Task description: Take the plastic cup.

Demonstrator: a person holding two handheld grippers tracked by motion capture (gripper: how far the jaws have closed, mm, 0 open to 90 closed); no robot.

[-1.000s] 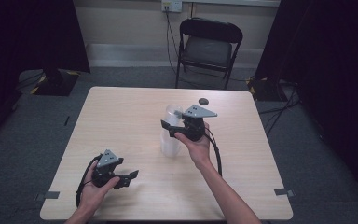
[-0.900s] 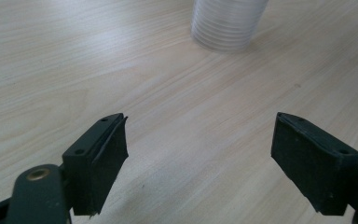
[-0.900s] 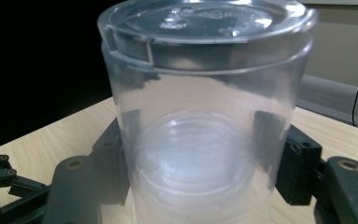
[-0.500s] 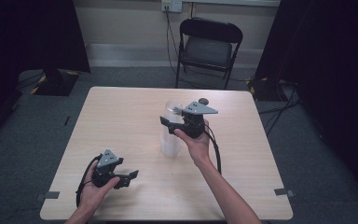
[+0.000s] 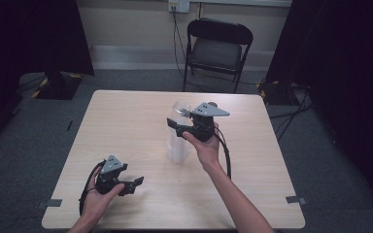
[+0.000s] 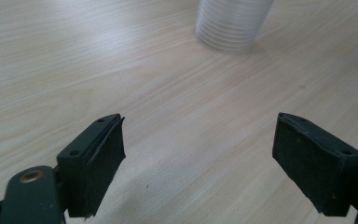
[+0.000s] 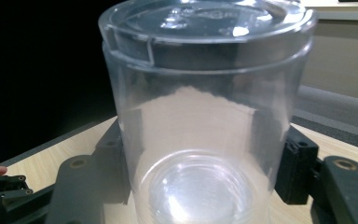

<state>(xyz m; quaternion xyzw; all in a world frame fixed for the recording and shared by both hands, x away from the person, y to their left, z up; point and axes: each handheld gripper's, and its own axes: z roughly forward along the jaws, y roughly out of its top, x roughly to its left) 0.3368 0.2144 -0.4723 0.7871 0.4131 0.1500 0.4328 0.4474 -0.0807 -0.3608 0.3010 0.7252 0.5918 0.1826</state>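
Above the cup stack (image 5: 177, 148): top clear cup (image 7: 205, 116) clamped by right gripper (image 5: 177, 127), lifted partway, not yet separated. Left gripper (image 5: 135, 183) near stack, agape, idle.

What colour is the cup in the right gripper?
Clear, colourless plastic cup; best in the right gripper view.

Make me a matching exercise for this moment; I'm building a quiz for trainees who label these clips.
Things:
1. left gripper
2. right gripper
3. black folding chair
4. ribbed stack of clear plastic cups

States or places:
A. on the floor beyond the table's far edge
B. jaws wide open, nothing between them
C. standing on the light wooden table
D. jaws closed on either side of a clear plastic cup

Pairs: 1-B, 2-D, 3-A, 4-C
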